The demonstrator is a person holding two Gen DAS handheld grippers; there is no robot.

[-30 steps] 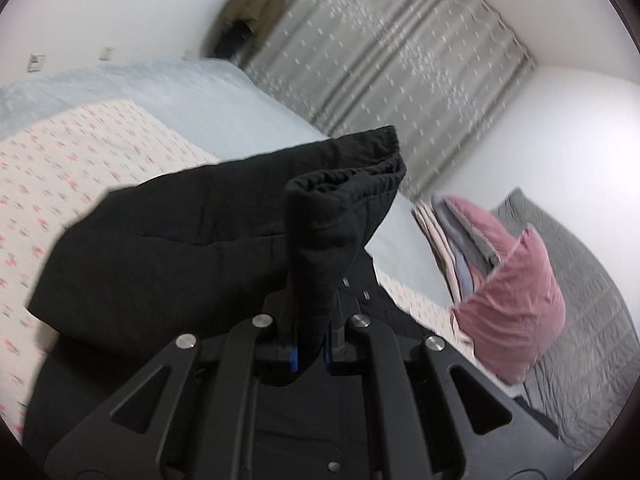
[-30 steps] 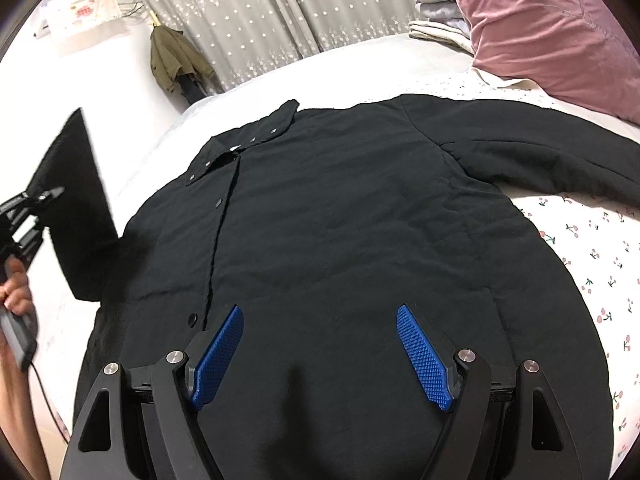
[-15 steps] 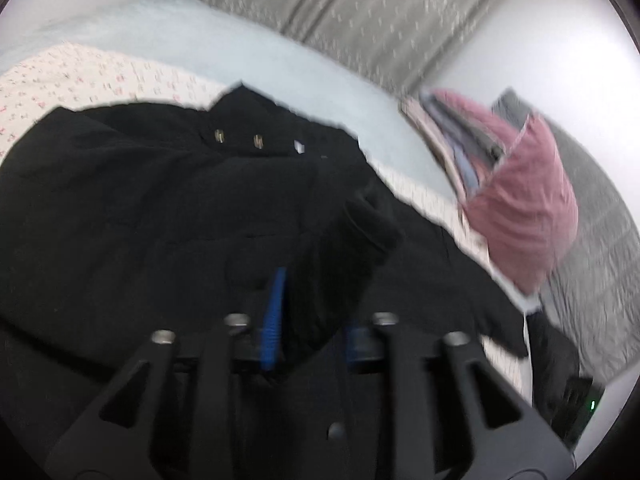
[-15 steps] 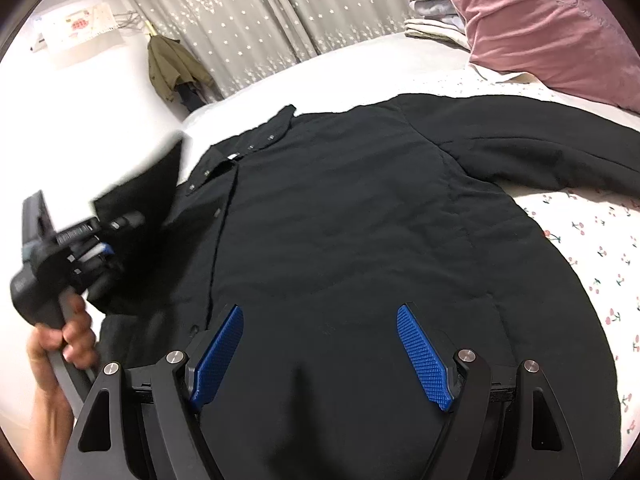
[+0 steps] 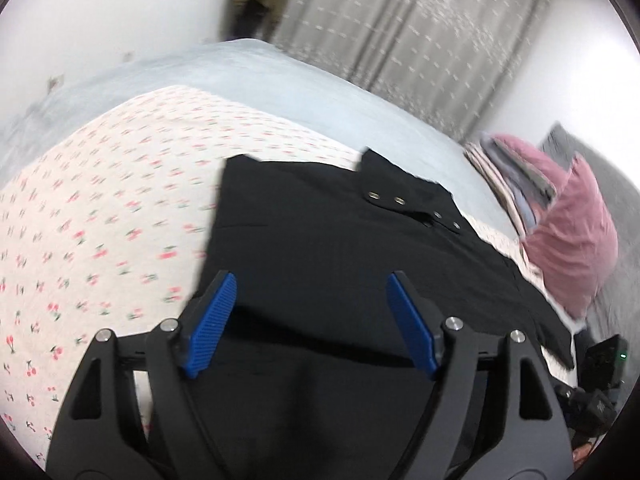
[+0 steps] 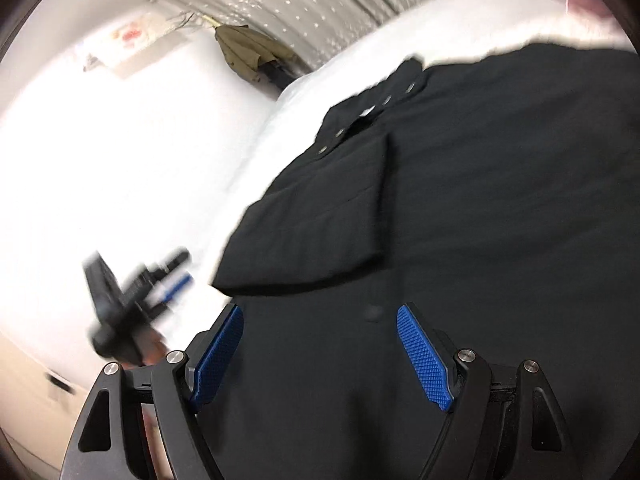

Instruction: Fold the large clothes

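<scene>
A large black padded coat [image 5: 340,240] lies flat on the bed, its collar with metal snaps [image 5: 400,200] toward the far side. One sleeve [image 6: 320,216] is folded in across the coat's front [image 6: 500,200]. My left gripper [image 5: 310,320] is open and empty, just above the near part of the coat. My right gripper [image 6: 320,352] is open and empty, low over the coat's lower front. The left gripper also shows blurred at the left of the right wrist view [image 6: 136,300].
The bed has a cherry-print sheet [image 5: 100,220] and a pale blue cover [image 5: 280,80]. A pink pillow [image 5: 572,240] and stacked folded clothes [image 5: 516,168] sit at the right. Grey curtains [image 5: 400,32] and a hanging olive jacket [image 6: 248,48] are behind.
My left gripper laid the sleeve across the coat's front, let go and opened, then drew back to the left. My right gripper swung left and nearer the coat, staying open.
</scene>
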